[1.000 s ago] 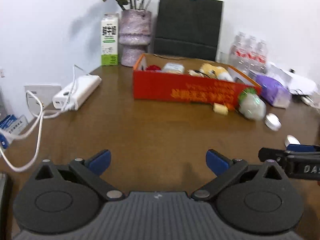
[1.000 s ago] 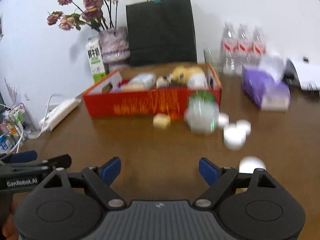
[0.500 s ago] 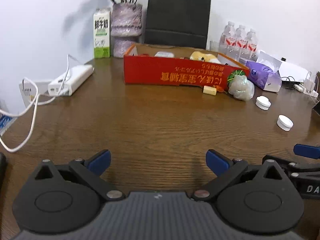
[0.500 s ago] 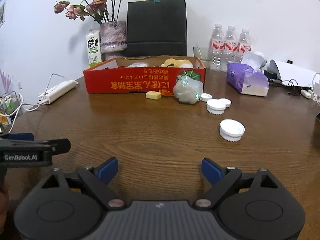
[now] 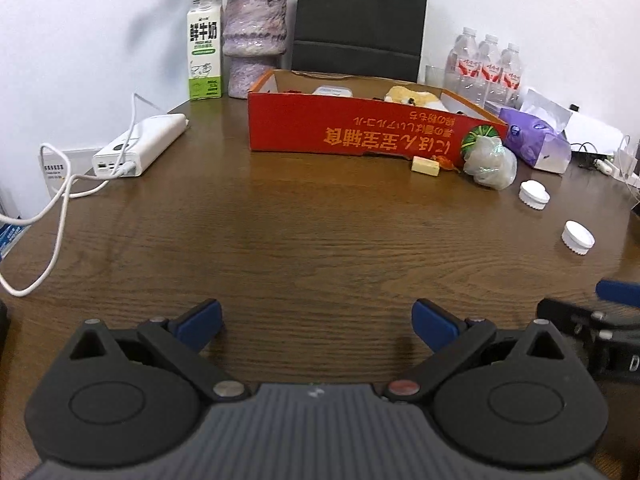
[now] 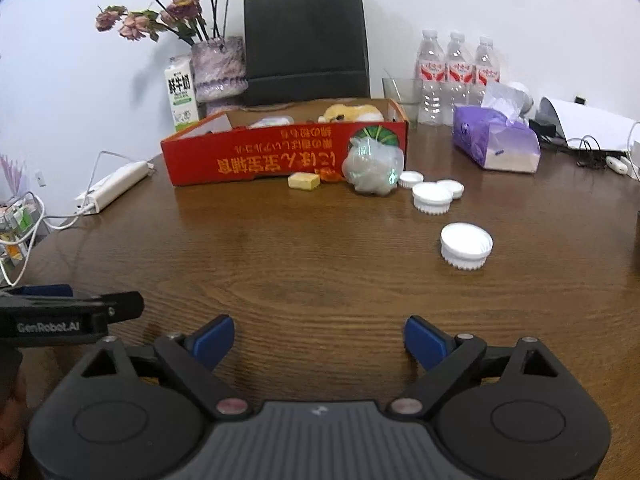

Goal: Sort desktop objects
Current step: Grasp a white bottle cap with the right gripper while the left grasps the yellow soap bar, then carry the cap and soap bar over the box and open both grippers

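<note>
the right gripper (image 6: 318, 338), jaws just opened wider and empty, and the equally wide, empty left gripper (image 5: 316, 322) hover at lower frame, so the ribbed white plastic cap (image 6: 466, 245) at right-centre seems next for the open red cardboard box (image 6: 280, 156).

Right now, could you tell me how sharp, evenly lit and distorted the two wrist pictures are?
Left wrist view: sharp, soft even light, a pale sheen on the table; fisheye bends the red box and darkens the corners. Right wrist view: equally clear, the nearest white cap crisp, only faint shadows beneath it; the table edge bows and the corners vignette likewise.
</note>
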{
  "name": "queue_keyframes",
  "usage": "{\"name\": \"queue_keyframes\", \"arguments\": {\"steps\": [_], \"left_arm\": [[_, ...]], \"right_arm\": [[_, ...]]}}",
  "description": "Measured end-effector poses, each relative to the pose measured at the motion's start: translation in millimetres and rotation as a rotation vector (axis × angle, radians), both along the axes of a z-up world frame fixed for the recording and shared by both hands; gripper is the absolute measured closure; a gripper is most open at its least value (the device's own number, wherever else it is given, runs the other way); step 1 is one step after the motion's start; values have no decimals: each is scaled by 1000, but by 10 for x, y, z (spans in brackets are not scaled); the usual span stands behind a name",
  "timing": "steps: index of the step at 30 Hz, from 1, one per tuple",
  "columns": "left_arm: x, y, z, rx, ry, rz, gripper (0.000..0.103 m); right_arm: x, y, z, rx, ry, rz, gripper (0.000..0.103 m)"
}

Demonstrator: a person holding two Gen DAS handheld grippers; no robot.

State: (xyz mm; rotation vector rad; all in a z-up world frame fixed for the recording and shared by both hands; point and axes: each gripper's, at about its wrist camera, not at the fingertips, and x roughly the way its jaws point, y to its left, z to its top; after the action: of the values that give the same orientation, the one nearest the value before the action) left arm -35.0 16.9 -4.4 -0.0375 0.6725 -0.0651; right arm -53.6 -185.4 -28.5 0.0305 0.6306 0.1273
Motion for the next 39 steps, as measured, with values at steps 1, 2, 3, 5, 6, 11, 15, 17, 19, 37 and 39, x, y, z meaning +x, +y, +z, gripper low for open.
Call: {"name": "queue_keyframes", "arguments": {"steps": [1,2,3,5,6,11,15,17,19,37,39], "left_arm": [[25,-17,8,0,-4,-4,0],[59,-52,21,9,-10,-7,0],[106,-102,38,22,-19,-17,0],[216,-227,66,37,-31,-61,0],[277,-291,80,36,-27,-85,0],[684,-615,142,17,-44,-151,0],[1185,-800,169,33,-61,-145,1],[1422,-878,152,32,-62,-148,5],[1621,-966,118,47,-50,-175,11],[1165,-662,107,33,49,-186,72],[901,-496,145,31,43,-167,72]], "right_arm": [[18,-27,23,-29,-8,-14,11],[43,-71,49,-58,-15,-32,11],[71,-132,76,-84,-26,-49,12],[142,-291,104,-108,-46,-93,13],[194,-367,104,-110,-41,-119,13],[561,-618,5,-111,17,-159,23],[772,-657,-43,-74,37,-112,51],[860,-585,-43,-81,27,-47,64],[926,-486,-47,-100,19,3,64],[833,-49,-44,-65,5,159,64],[753,61,-35,-71,3,187,64]]}}
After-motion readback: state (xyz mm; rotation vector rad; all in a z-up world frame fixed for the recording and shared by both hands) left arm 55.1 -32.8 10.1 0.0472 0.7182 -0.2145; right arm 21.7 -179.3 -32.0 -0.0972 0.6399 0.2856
